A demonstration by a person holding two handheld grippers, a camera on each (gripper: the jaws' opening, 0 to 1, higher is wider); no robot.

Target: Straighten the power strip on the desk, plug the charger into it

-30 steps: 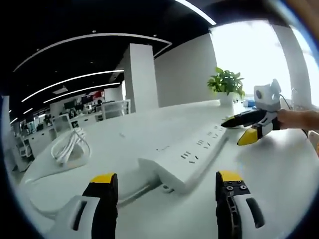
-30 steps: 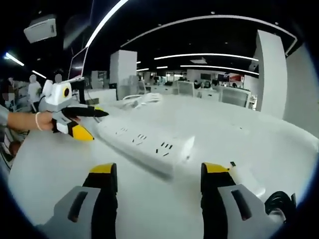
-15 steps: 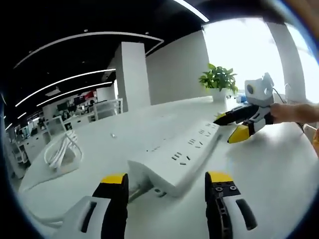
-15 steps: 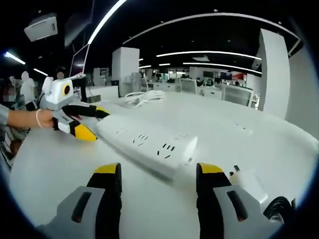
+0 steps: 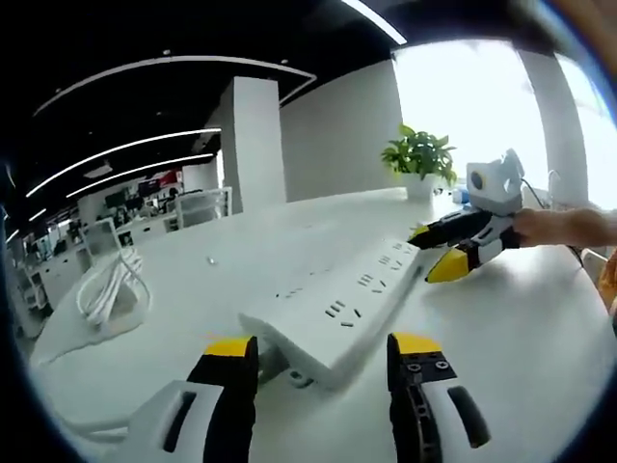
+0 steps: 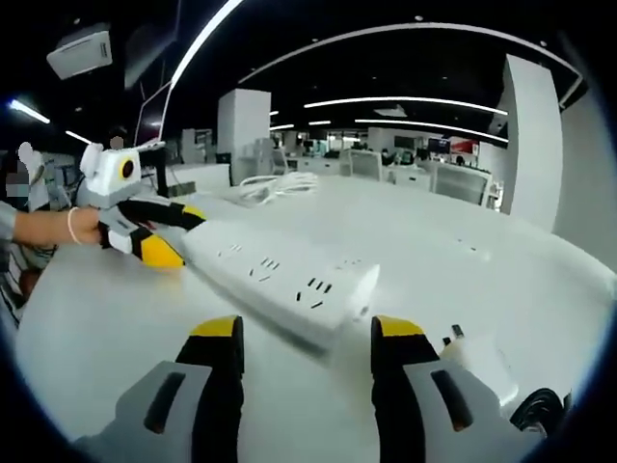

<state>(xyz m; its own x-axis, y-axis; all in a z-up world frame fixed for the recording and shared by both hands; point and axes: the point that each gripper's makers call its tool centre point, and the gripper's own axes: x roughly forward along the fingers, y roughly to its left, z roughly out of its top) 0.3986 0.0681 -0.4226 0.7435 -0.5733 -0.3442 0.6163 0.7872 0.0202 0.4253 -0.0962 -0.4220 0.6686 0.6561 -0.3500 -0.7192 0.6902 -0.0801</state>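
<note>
The white desk [image 5: 540, 328] carried the power strip [image 5: 337, 313], each end lying between spread jaws: left gripper [image 5: 323, 349] here, right gripper [image 6: 301, 333] there, neither clearly clamped. The right gripper view added the charger [image 6: 479, 359]; the left, a coiled cable [image 5: 111, 289] and plant [image 5: 419, 159].

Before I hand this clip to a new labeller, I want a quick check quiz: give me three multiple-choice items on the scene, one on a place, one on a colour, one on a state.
1. Where does the potted plant stand?
A. on the desk, at its far side beyond the power strip
B. on the floor
C. on top of the power strip

2. What colour are the gripper fingertips?
A. red
B. yellow
C. green

3. How does the left gripper stand?
A. shut on a cable
B. shut on the plant
C. open, jaws either side of the strip's end

Answers: 1 A, the pot sits on the white desktop by the window. 2 B, yellow pads cap the black jaws. 3 C, the strip's end lies in the gap.
</note>
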